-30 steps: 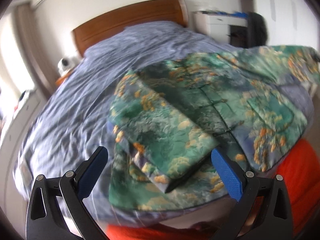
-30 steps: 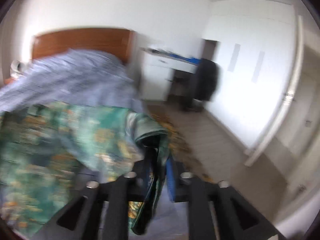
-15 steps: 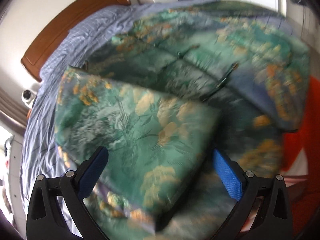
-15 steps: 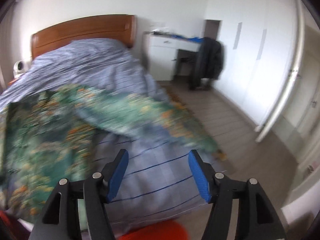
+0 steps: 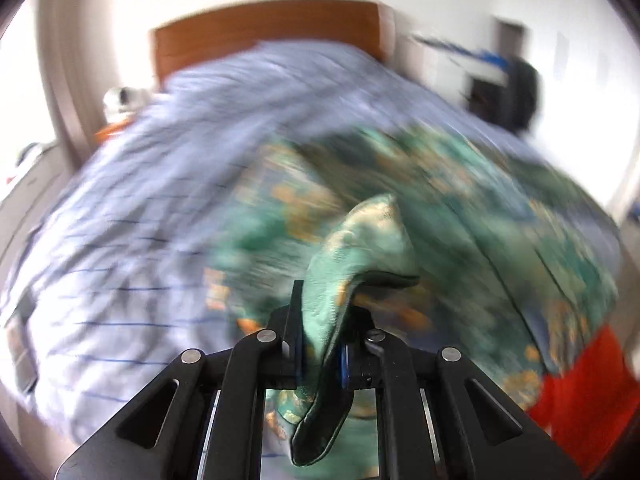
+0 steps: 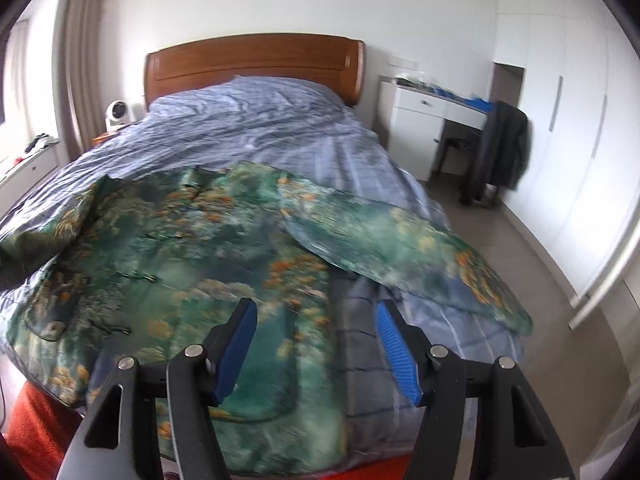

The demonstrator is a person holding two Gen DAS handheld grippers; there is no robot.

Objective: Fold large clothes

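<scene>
A large green garment (image 6: 208,248) with orange flower print lies spread on the blue striped bed cover (image 6: 256,128). One sleeve (image 6: 404,248) stretches out to the right, toward the bed's edge. My left gripper (image 5: 320,344) is shut on a fold of the green garment (image 5: 360,240) and holds it lifted; that view is blurred by motion. My right gripper (image 6: 316,344) is open and empty, above the garment's near hem at the foot of the bed.
A wooden headboard (image 6: 256,60) stands at the far end. A white desk (image 6: 432,120) and a chair with a dark jacket (image 6: 500,148) stand right of the bed. White wardrobe doors (image 6: 568,128) line the right wall. Orange-red fabric (image 6: 36,420) shows at the bed's foot.
My left gripper went from open to shut on a fold of the garment and lifted it. My right gripper let go of the sleeve, which now lies on the bed.
</scene>
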